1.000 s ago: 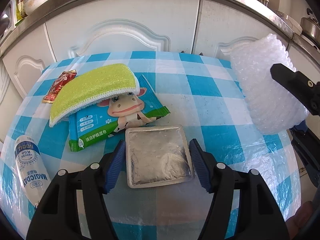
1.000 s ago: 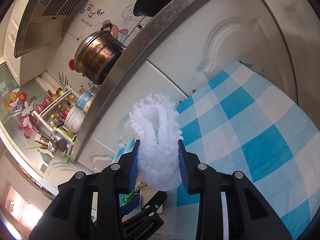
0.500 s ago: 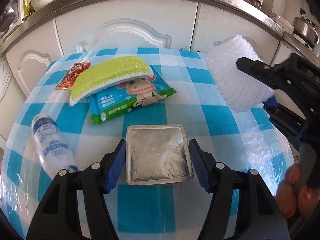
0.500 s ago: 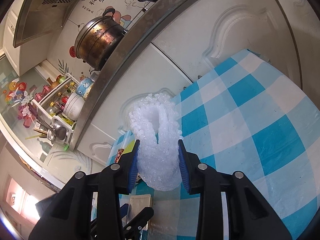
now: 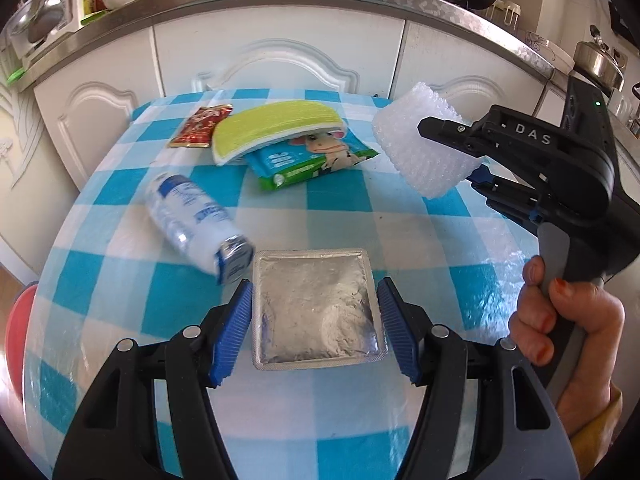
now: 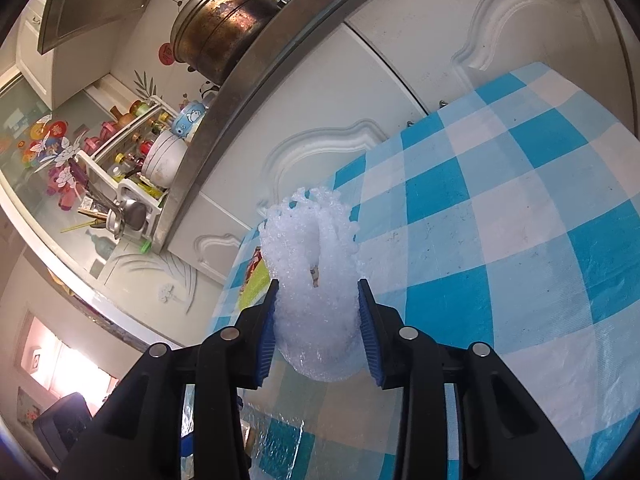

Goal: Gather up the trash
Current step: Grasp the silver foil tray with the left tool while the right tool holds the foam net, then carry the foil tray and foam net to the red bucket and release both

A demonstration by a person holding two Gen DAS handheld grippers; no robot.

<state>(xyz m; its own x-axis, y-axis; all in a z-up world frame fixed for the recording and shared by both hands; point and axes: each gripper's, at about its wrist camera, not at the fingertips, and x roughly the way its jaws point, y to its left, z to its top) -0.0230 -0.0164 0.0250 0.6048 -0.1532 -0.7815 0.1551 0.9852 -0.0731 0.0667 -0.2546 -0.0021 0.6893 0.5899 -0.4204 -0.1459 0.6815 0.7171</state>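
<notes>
My left gripper (image 5: 314, 284) is shut on a flat silver foil pouch (image 5: 316, 312), held just above the blue-and-white checked table (image 5: 360, 220). My right gripper (image 6: 318, 286) is shut on a roll of white bubble wrap (image 6: 312, 248). In the left wrist view that bubble wrap (image 5: 424, 148) hangs over the table's right side, with the right gripper (image 5: 448, 152) and the hand (image 5: 568, 320) that holds it. On the table lie a white plastic bottle (image 5: 196, 220), a red sachet (image 5: 202, 128) and a wet-wipes pack (image 5: 316, 156) under a yellow-green cloth (image 5: 276, 128).
White cabinet doors (image 5: 276, 52) under a steel counter close off the table's far side. A red object (image 5: 16, 332) shows below the table's left edge. A brass pot (image 6: 224, 20) and a dish rack (image 6: 132, 184) stand on the counter.
The left gripper has drawn back from the cabinets with the foil pouch, so the table items look farther off. The right gripper with the bubble wrap has come inward over the table and tipped downward.
</notes>
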